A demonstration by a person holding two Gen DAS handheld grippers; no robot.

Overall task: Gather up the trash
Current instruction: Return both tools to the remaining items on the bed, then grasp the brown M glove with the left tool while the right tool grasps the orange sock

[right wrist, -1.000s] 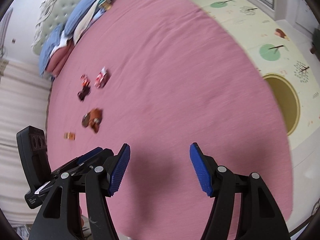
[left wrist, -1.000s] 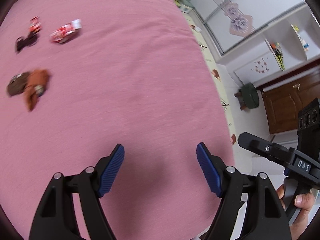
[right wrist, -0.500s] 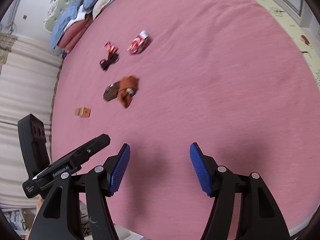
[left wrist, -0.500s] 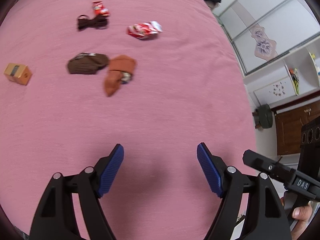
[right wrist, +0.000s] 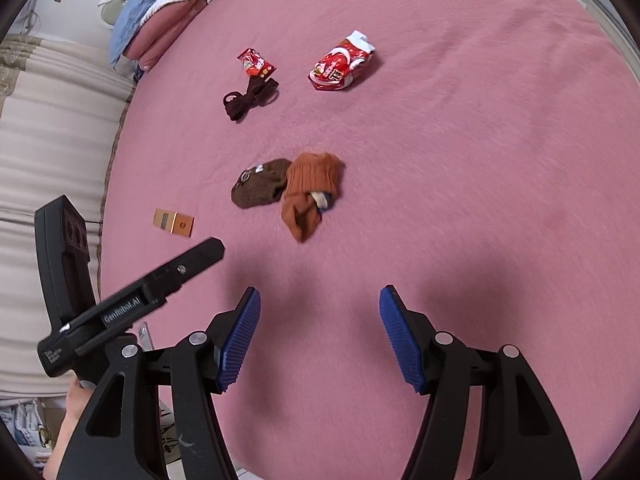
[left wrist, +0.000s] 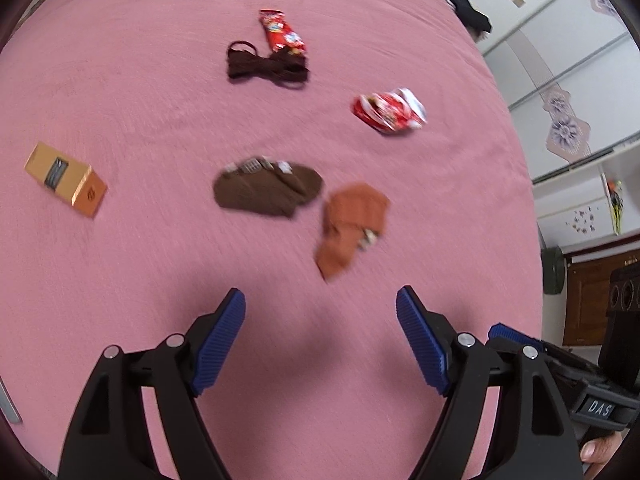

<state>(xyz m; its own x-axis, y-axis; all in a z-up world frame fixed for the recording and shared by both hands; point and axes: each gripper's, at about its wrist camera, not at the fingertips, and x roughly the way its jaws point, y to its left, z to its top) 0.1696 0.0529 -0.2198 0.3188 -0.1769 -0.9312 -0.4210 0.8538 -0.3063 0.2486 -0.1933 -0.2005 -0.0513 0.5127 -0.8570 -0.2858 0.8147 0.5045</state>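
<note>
Trash on the pink bedspread (left wrist: 160,92): crumpled red-and-white foil snack bag (left wrist: 389,112) toward the bed's far right side, small red candy wrapper (left wrist: 281,32) nearer the far edge, small orange cardboard box (left wrist: 65,178) toward the left edge.

Risk: brown sock (left wrist: 267,189), rust-orange sock (left wrist: 352,224) and dark brown lace tie (left wrist: 267,67) lie among them; the tie touches the candy wrapper, so I could snag cloth with it. The foil may slip from the pads.

My left tool (left wrist: 320,342) and right tool (right wrist: 318,338) both tilt steeply down over the near part of the bed, jaws apart, empty.
</note>
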